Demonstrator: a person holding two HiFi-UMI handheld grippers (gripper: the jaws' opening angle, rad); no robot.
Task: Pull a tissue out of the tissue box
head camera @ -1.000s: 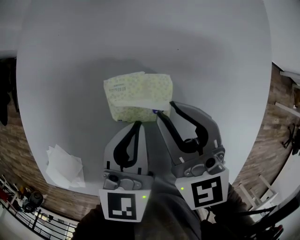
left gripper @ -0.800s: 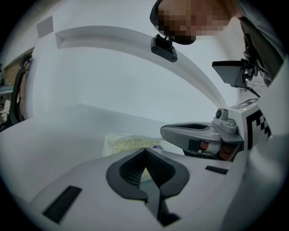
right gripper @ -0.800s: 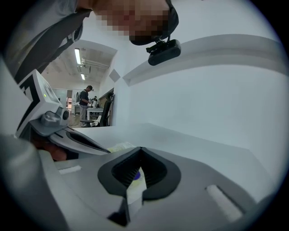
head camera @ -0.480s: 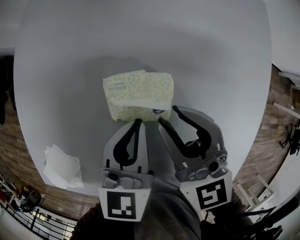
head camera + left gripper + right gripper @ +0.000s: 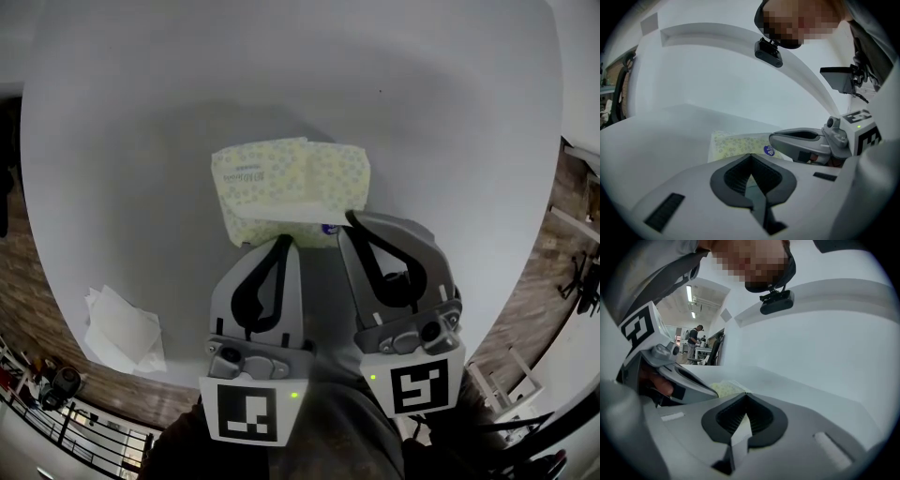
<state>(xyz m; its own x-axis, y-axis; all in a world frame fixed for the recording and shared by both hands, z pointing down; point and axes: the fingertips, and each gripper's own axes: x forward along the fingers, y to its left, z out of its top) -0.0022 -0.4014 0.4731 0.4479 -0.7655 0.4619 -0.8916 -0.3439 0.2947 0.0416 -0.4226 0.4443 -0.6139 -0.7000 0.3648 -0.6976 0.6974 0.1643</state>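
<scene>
Just one tissue box (image 5: 281, 178), two grippers: right gripper (image 5: 349, 217) fingers pinched on one tissue (image 5: 292, 208), left gripper (image 5: 284, 240) fingers together.

The box (image 5: 281, 183) sits mid-counter (image 5: 450, 112). A tissue (image 5: 302, 212) lies along its near edge, one end between the jaws of the right tool (image 5: 350, 218). The left tool (image 5: 280, 243) is just left of it, before the box. Sheets (image 5: 122, 328) lie at the counter's near-left rim.

Worktop (image 5: 422, 141): round, pale grey, fills most of the frame.
Tissue pack (image 5: 272, 183): lies at centre.
Loose tissues (image 5: 122, 328): lower left, near the rim.
</scene>
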